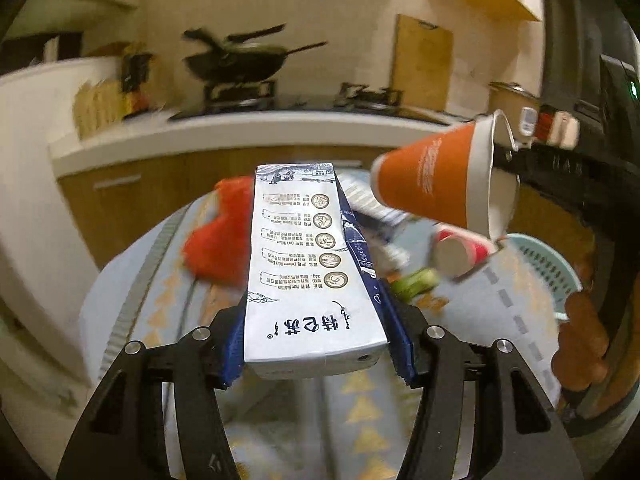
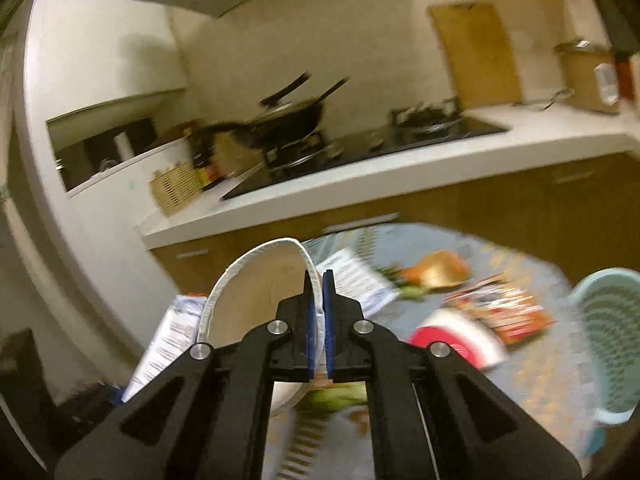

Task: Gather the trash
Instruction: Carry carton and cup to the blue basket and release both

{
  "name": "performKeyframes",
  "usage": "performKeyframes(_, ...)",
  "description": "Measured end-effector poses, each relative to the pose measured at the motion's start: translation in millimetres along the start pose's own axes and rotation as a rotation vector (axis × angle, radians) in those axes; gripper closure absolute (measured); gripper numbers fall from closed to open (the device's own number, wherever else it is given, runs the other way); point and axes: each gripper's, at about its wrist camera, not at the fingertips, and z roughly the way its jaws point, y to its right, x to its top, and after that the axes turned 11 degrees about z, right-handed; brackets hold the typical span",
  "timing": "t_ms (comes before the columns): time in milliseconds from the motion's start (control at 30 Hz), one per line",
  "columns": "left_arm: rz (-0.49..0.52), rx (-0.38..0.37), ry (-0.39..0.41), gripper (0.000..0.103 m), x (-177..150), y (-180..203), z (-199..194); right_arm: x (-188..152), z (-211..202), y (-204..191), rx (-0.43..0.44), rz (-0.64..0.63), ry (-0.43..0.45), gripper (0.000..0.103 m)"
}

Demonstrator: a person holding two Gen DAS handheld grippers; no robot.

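My left gripper (image 1: 316, 344) is shut on a white and blue milk carton (image 1: 308, 264), held lengthways above the table. My right gripper (image 2: 319, 320) is shut on the rim of an orange paper cup (image 1: 432, 178); its white inside (image 2: 256, 292) faces the right wrist camera. The cup hangs in the air to the right of the carton. On the table lie a red wrapper (image 1: 220, 236), a red and white cup on its side (image 2: 456, 338), green scraps (image 1: 416, 282), a printed paper (image 2: 356, 280) and a colourful packet (image 2: 504, 310).
A pale green plastic basket (image 2: 612, 344) stands at the table's right edge. The table has a blue patterned cloth (image 1: 360, 408). Behind is a kitchen counter (image 2: 360, 184) with a wok on a stove (image 2: 288, 124) and a cutting board (image 2: 476, 52).
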Motion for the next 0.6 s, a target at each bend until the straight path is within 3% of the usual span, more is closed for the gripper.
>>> performKeyframes(367,0.162,-0.280,0.044,0.048,73,127,32,33,-97,119,-0.336,0.048,0.178,0.101)
performKeyframes(600,0.243,-0.423,0.004,0.048,96,213,78,35,-128,200,-0.538,0.116,0.189,0.101)
